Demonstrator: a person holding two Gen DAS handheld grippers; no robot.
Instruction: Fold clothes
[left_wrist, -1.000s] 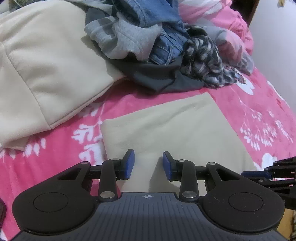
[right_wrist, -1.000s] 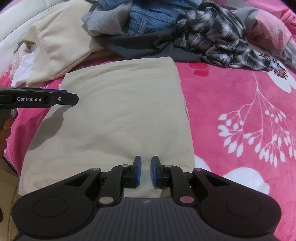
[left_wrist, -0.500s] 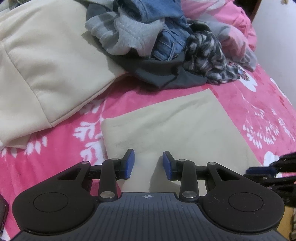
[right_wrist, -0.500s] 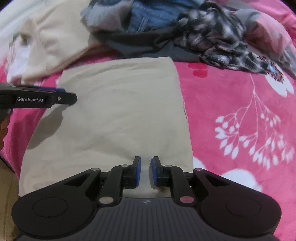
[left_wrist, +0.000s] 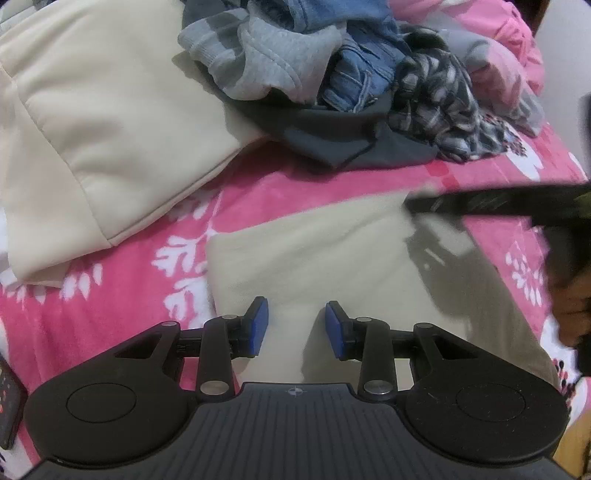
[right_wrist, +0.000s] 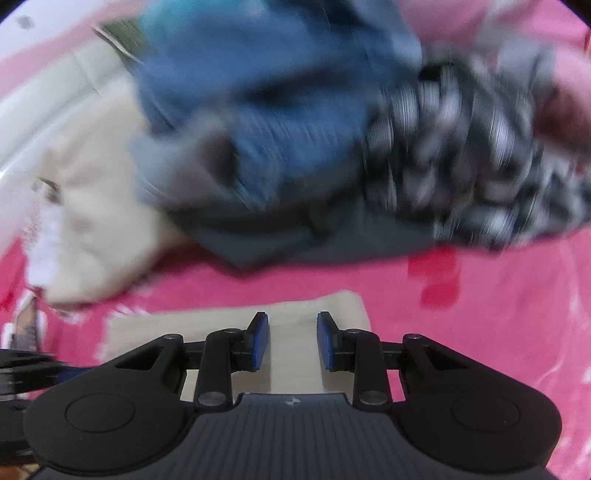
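Flat on the pink flowered blanket (left_wrist: 303, 192): a folded beige cloth (left_wrist: 332, 266), neat and smooth, near the camera. Just above its near edge, the left gripper (left_wrist: 296, 325), blue pads wide apart, nothing between them, not touching the cloth so far as can be seen. Over the cloth's far right corner, the right gripper (left_wrist: 480, 201), a dark blurry bar reaching in from the right, with a dark shadow under it on the cloth.

From the right wrist view, very blurry. Blue pads of the right gripper (right_wrist: 292, 339) spread apart too, empty, over the far edge of the beige cloth (right_wrist: 306, 306). Pink blanket (right_wrist: 480, 314) beyond and to the right.

Far back, a messy pile: a grey knit top (left_wrist: 273, 59), blue jeans (left_wrist: 354, 74), a black and white checked shirt (left_wrist: 443, 107), all on a dark grey shirt (left_wrist: 332, 136). Far left, a big cream hoodie (left_wrist: 103, 122), lying loose, partly under the pile. Well apart from the folded cloth, with pink blanket between.
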